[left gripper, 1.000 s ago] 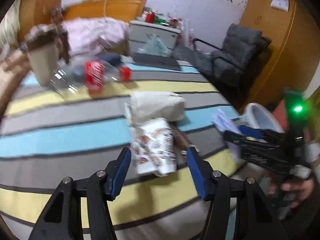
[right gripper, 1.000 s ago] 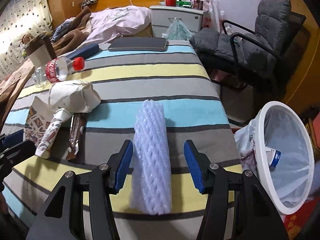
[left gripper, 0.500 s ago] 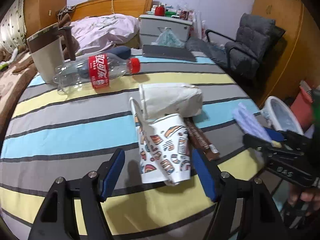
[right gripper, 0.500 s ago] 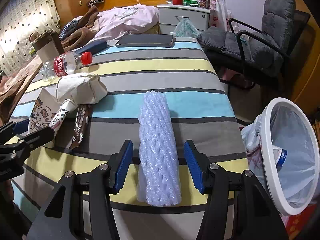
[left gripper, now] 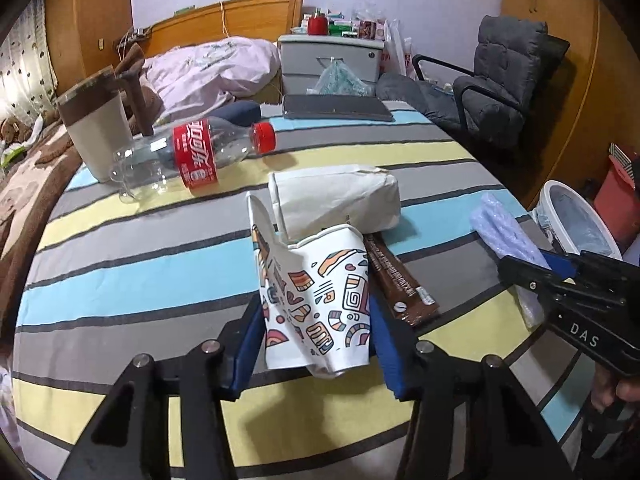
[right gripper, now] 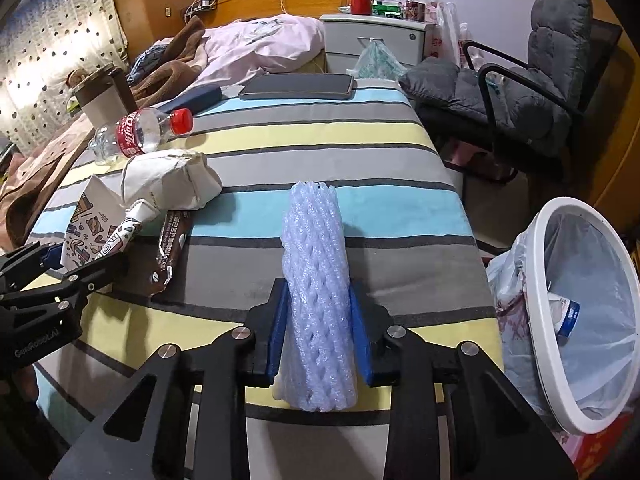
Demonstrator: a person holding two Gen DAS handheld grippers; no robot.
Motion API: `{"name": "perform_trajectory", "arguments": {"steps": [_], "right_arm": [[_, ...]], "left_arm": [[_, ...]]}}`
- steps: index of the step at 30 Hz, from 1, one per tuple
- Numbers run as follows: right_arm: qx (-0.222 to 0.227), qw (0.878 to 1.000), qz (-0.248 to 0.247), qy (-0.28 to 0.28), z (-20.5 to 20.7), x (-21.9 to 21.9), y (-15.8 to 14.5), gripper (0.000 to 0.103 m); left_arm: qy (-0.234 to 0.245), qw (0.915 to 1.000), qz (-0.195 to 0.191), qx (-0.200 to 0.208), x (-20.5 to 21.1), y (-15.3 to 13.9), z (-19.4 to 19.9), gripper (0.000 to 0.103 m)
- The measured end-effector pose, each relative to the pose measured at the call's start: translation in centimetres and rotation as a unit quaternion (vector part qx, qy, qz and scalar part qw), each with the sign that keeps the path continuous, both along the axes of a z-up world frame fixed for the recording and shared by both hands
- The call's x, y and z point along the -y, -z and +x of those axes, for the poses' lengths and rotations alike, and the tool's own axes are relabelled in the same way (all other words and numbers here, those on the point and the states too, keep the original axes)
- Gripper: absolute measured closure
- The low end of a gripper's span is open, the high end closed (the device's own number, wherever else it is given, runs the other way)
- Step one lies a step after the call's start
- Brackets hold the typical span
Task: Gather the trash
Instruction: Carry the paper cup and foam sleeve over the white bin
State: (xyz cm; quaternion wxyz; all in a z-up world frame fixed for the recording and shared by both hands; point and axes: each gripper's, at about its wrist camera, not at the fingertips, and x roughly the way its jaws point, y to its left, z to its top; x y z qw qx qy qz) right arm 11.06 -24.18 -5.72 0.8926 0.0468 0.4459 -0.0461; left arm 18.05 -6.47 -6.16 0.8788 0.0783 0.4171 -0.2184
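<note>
- Right gripper (right gripper: 318, 330), jaws just closing, pinches the foam net sleeve (right gripper: 316, 276) near the bed's (right gripper: 320, 136) foot edge; lift straight towards the bin (right gripper: 576, 320)
- Left gripper (left gripper: 316, 334), also closing, clamps the patterned paper cup (left gripper: 320, 300); squeeze gently

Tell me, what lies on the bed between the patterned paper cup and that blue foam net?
A brown snack wrapper, flat on the striped bedspread, lies between the patterned paper cup and the foam net. The right wrist view shows it best.

Matt printed paper cup (left gripper: 320, 304), netted foam sleeve (right gripper: 316, 280), glossy plastic bottle (left gripper: 192, 156).
</note>
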Motion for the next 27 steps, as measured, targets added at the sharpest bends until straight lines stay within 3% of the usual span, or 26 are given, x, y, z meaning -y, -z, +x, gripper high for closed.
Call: {"name": "perform_trajectory", "arguments": {"steps": [27], "right_arm": [[0.059, 0.998, 0.013, -0.001, -3.7, 0.6, -3.0, 0.074]], "left_arm": [[0.005, 0.9981, -0.036, 0.051, 0.7, -4.4, -5.9, 0.05]]}}
